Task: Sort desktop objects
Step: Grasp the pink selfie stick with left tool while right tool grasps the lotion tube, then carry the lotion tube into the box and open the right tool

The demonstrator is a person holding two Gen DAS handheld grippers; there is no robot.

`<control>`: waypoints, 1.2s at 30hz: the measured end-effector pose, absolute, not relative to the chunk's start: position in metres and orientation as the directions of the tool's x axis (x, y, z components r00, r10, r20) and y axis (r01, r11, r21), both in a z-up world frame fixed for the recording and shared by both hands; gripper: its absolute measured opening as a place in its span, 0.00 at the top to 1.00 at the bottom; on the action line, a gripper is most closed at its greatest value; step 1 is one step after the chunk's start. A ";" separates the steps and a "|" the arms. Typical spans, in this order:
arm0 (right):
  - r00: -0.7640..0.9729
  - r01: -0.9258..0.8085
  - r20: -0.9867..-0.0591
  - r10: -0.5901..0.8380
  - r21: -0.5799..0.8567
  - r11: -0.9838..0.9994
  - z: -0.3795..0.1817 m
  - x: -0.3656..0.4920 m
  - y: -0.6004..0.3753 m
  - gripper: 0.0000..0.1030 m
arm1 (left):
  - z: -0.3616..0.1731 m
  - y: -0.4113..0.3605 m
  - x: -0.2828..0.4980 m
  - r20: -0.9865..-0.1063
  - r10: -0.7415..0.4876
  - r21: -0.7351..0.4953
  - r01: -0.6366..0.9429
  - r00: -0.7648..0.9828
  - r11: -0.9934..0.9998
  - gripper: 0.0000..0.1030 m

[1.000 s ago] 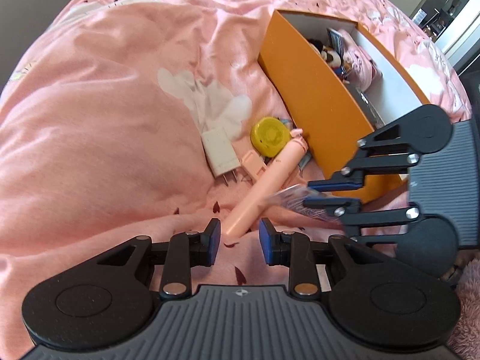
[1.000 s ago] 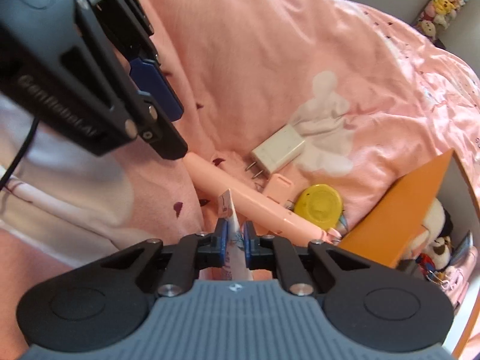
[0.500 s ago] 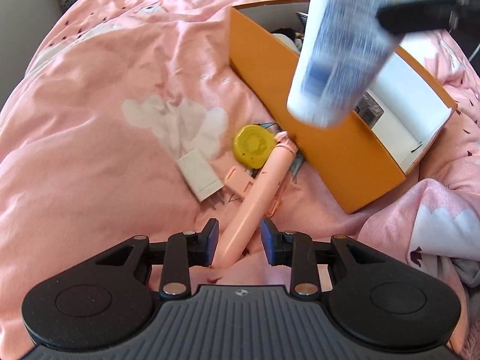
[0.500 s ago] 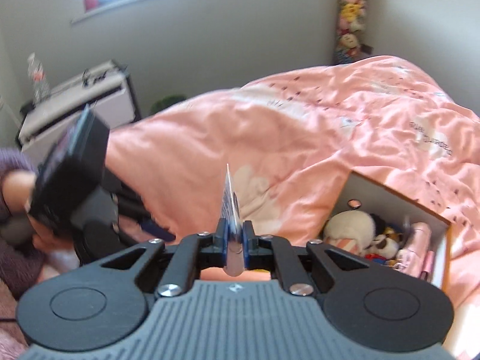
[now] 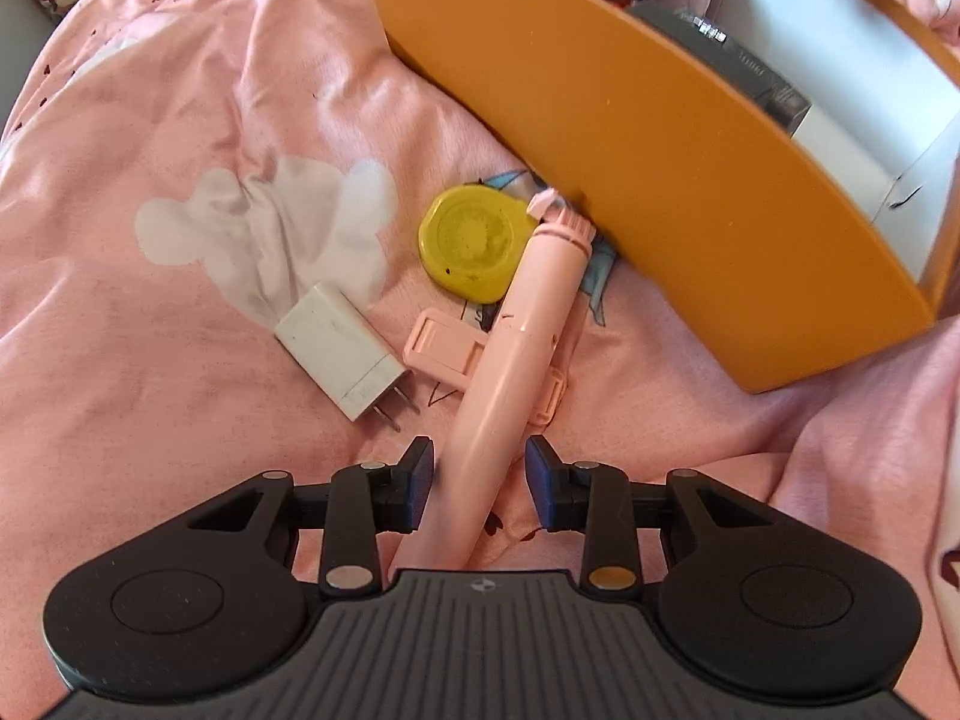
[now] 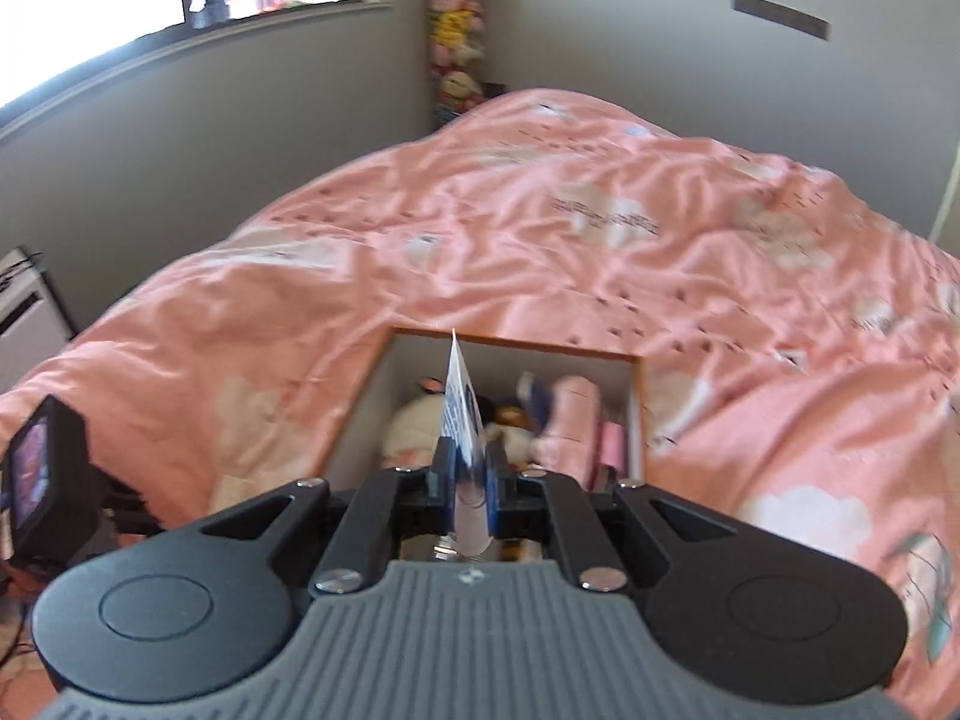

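My left gripper is open, its fingers on either side of the lower end of a pink selfie stick lying on the pink duvet. A yellow round disc and a white plug charger lie beside the stick. The orange box stands just beyond, with plush toys inside. My right gripper is shut on a white and blue tube and holds it above the open orange box.
The pink duvet covers the bed all around. A pink clip part lies under the stick. Grey walls, a window and a plush toy column stand behind the bed.
My right gripper lifted the tube off the duvet and carried it over the box. My left gripper moved forward so the pink stick now lies between its fingers.
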State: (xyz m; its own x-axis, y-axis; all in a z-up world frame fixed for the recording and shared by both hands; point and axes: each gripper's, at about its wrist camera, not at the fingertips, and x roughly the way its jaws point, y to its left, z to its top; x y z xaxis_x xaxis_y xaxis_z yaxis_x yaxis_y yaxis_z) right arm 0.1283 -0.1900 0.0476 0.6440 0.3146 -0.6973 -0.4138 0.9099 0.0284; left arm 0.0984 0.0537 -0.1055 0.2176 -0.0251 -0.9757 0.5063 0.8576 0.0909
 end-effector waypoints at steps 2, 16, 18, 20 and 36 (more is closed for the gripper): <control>0.626 -0.387 -0.720 0.298 0.045 0.921 0.035 0.138 -0.199 0.91 | -0.114 0.050 0.102 -0.977 -0.002 0.109 0.508 0.213 0.854 0.61; 0.533 -0.442 -0.789 0.306 0.049 0.896 -0.032 0.175 -0.197 0.91 | -0.139 0.047 0.117 -0.982 0.035 0.121 0.475 0.186 0.871 0.59; 0.525 -0.451 -0.794 0.307 0.047 0.891 -0.038 0.180 -0.197 0.91 | -0.140 0.048 0.117 -0.982 0.035 0.120 0.470 0.187 0.875 0.59; 0.517 -0.456 -0.798 0.309 0.049 0.889 -0.044 0.183 -0.197 0.91 | -0.141 0.048 0.117 -0.980 0.038 0.126 0.469 0.193 0.874 0.60; 0.529 -0.493 -0.787 0.316 0.018 0.870 -0.046 0.179 -0.203 0.90 | -0.150 0.052 0.114 -0.980 0.045 0.135 0.480 0.193 0.867 0.61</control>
